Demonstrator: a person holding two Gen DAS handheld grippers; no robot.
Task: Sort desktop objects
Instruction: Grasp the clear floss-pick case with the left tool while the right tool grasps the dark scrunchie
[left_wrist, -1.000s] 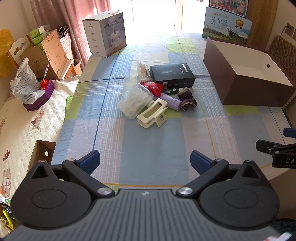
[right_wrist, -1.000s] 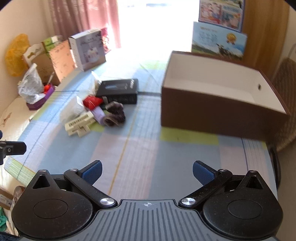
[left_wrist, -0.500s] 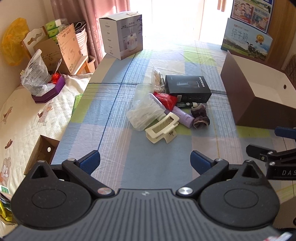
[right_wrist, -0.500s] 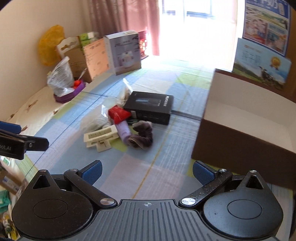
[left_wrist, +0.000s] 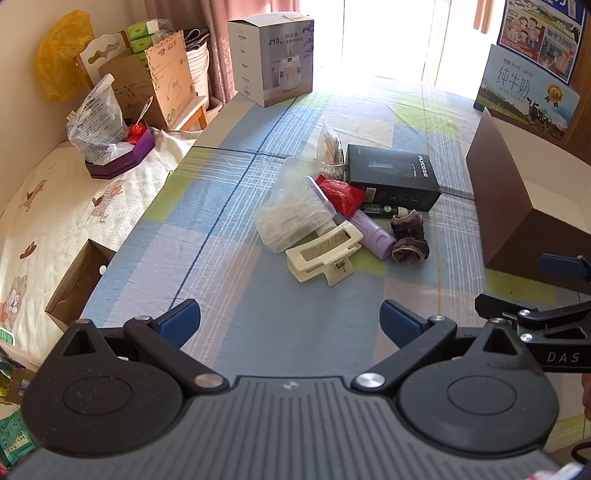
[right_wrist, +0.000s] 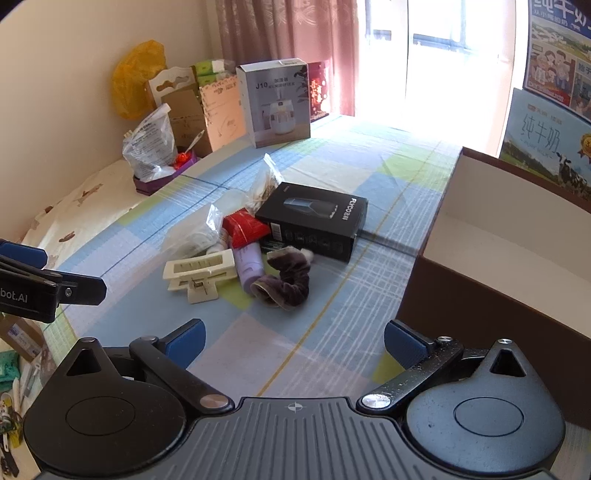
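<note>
Two handheld grippers hover over a checked tablecloth strewn with small items. The left gripper and the right gripper both have their blue-padded fingers spread wide, nothing between them. The left wrist view alone shows a small open cardboard box on the bedding beside the table; the right wrist view alone looks into the white interior of the brown storage box, seen only as an outer wall from the left. Compared with a second ago, both cameras sit farther left and closer to the pile, which now appears larger, and each gripper shows at the edge of the other's view. The cream hair clip lies nearest, ahead of the left fingers and apart from them, touching a purple tube and a clear plastic bag. A dark scrunchie sits ahead between the right fingers' line, beside a black product box.
</note>
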